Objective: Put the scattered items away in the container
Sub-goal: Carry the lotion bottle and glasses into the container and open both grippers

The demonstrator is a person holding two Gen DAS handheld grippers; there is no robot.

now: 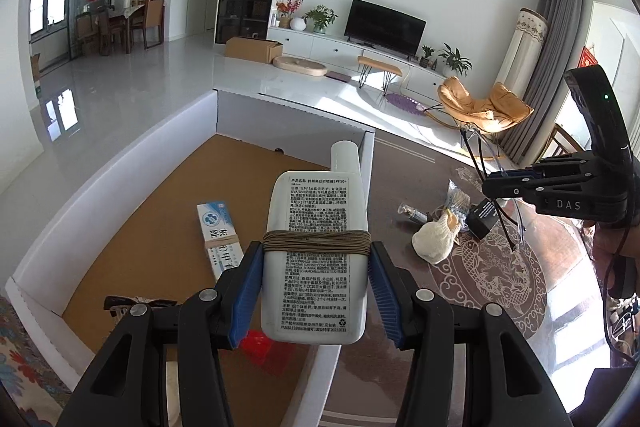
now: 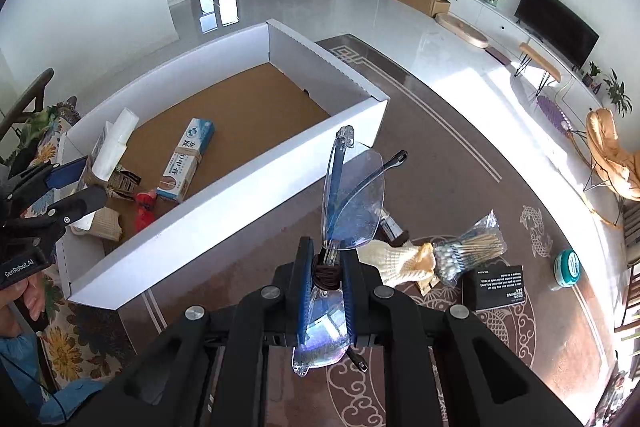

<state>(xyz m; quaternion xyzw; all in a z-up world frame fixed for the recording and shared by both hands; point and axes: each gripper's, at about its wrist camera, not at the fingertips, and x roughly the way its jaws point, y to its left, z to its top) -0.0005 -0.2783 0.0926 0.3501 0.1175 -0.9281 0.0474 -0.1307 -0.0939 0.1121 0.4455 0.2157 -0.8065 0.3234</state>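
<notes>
- Between the blue pads of the left gripper (image 1: 315, 287) sits a white sunscreen bottle (image 1: 316, 251), clamped at its string-wrapped waist, above the white cardboard box (image 1: 120, 163).
- At 12 o'clock from the right gripper (image 2: 325, 291), its narrow jaws pinch rimless glasses (image 2: 354, 203) at what looks like the bridge.
- At 10 o'clock lies a toothpaste carton (image 2: 186, 159) inside the box.
- At 3 o'clock lie a knit glove (image 2: 400, 263) and cotton swabs (image 2: 472, 251) on the table (image 2: 440, 155).
</notes>
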